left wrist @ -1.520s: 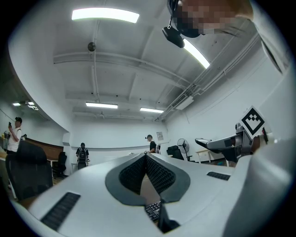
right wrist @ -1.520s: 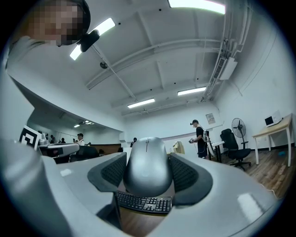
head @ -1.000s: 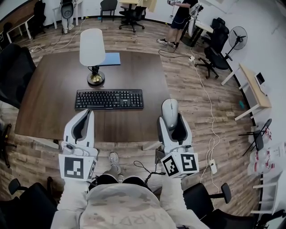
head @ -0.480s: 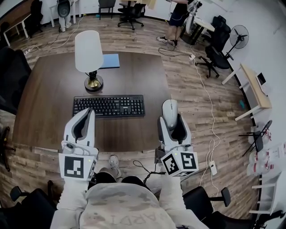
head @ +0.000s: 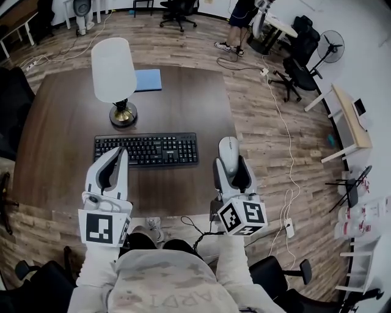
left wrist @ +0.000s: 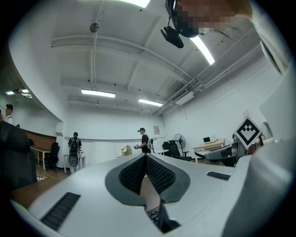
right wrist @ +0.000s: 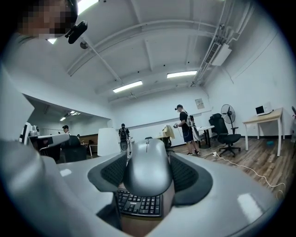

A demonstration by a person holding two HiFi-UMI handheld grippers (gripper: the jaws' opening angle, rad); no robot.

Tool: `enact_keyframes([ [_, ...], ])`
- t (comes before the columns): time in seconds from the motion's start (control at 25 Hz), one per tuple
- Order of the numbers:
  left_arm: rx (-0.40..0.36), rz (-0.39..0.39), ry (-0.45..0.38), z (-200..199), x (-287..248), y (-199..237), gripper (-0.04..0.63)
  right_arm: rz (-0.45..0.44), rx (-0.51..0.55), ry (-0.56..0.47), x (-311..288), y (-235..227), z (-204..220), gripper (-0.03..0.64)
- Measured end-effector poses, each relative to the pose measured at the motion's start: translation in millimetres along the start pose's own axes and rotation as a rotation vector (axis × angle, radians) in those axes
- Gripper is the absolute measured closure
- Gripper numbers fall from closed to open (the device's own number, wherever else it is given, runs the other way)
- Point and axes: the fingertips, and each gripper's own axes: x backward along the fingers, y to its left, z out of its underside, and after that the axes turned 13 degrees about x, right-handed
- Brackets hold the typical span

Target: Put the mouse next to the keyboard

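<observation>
Right gripper (head: 231,164): clamps the mouse (head: 229,148), right of centre.
Left gripper (head: 121,153): jaws together, empty, lower left.
Keyboard (head: 146,150): mid-frame on table (head: 61,122), left of mouse.

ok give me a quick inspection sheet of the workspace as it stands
surface: dark wood table, keyboard lying on its front half.
job's things: mouse held off the keyboard's right end; whether it touches the table cannot be told.
clutter: lamp behind the keyboard, blue pad at the far edge.
grippers: left hand-held gripper jaws together, empty; right hand-held gripper shut on the mouse.
cables: white cable along the floor at right; black cable by the person's feet.
surroundings: office chairs, fan, side desk, standing person beyond the table.
</observation>
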Motion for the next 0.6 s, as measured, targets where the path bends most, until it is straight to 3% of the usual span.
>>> enact_keyframes([
  [0.6, 0.033, 0.009, 0.082, 41, -50, 20, 0.589, 0.036, -0.031, 0.183, -56, -27, 84, 0.311],
])
